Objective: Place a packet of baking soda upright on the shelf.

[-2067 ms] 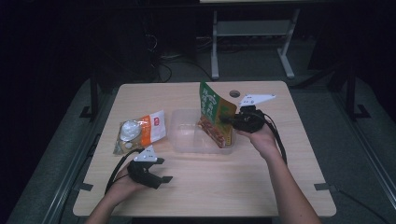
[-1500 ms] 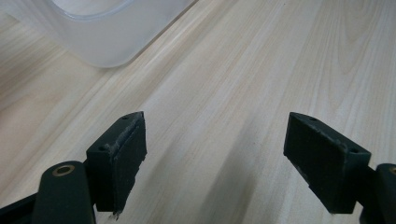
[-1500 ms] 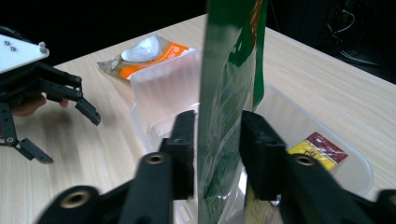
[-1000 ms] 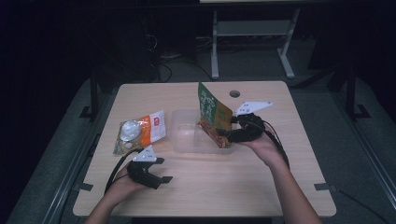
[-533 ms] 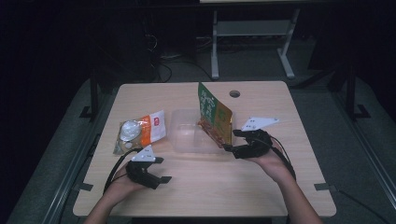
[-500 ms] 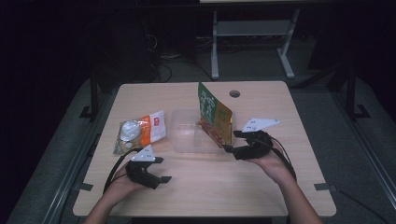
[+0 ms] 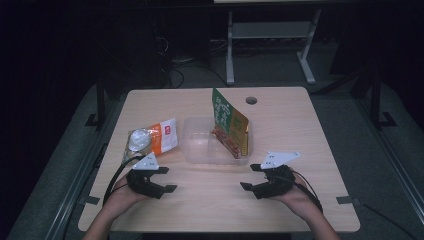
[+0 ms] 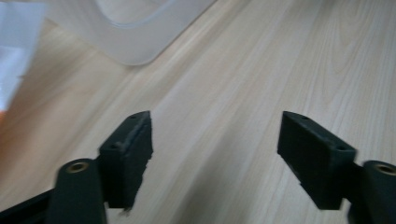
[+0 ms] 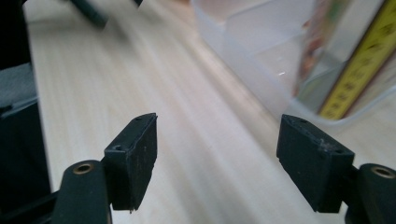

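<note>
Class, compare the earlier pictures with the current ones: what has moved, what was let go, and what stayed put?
The right gripper let go of the green-and-orange snack packet, leaving it standing in the clear plastic container, and drew back toward the table's near edge, its jaws just opening, empty. The left gripper stayed in place, its empty jaws just closing a little. The orange-and-white bag stayed.

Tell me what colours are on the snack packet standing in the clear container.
Green at the top, orange-yellow below, on the snack packet; clearest in the high view.

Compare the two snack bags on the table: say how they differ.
The green bag stands on edge inside the clear tub; the orange-and-white bag lies flat on the table, left of the tub. The green bag is printed all over; the orange-and-white bag has a clear end. Neither is held by a gripper.
</note>
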Action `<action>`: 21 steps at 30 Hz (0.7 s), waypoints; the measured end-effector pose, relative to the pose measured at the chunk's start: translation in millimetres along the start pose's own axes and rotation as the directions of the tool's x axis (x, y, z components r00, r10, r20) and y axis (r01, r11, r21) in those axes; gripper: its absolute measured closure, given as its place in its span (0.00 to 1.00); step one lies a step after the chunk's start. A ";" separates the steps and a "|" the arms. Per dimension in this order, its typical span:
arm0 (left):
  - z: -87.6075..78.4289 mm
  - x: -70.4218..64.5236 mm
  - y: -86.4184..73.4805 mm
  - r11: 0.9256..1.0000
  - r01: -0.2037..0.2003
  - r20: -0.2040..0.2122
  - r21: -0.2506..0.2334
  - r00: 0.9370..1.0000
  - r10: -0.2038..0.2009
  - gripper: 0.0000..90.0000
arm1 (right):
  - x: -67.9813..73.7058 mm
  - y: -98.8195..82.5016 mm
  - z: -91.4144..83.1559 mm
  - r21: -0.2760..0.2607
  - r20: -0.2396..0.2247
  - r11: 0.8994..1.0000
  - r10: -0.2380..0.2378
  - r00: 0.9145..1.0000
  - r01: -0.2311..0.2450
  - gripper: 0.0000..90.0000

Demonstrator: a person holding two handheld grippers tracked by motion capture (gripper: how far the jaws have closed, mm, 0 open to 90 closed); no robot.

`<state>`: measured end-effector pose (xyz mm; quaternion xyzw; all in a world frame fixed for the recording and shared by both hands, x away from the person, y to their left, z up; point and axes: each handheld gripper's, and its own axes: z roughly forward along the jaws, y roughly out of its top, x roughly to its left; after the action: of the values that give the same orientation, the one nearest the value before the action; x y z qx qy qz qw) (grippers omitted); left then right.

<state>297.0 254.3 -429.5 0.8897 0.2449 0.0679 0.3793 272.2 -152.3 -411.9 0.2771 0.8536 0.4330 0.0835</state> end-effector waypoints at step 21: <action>-43.9 124.6 11.5 0.987 0.157 -0.233 -0.042 0.959 -0.162 0.56 | 8.3 -24.7 16.4 0.070 -0.017 0.997 0.013 1.000 -0.012 0.30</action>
<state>396.4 336.4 -398.7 0.8482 0.3583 0.1451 0.3622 261.6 -148.0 -440.5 0.2815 0.8672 0.4058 0.0633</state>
